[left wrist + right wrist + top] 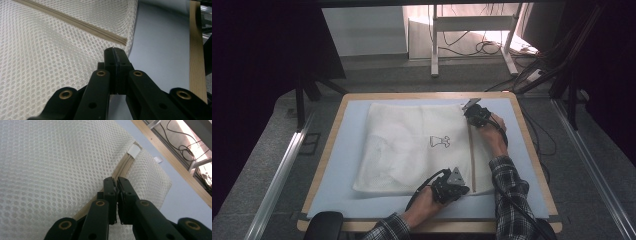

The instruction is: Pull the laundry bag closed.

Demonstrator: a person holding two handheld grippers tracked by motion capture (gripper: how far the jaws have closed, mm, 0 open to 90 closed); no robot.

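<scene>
**Both grippers on the zipper line of the mesh bag**

From the high view, my forearms come up from the near edge. My left hand [428,199] sets my left gripper [455,181] at the near end of the zipper [472,155], at the front edge of the white mesh bag [407,145]. My right arm reaches forward, its plaid sleeve [511,192] alongside the bag, and my right gripper [475,114] sits at the zipper's far end. The bag lies flat on the pale blue mat [349,120].

In the left gripper view, my jaws are pressed fully together just beside the zipper's end [122,40], at the bag's edge; whether they pinch mesh I cannot tell.

In the right gripper view, my jaws are nearly closed over the zipper track [122,168], a thin gap between them; I cannot tell if they grip anything. A white tab [133,150] sits farther along the zipper.
</scene>
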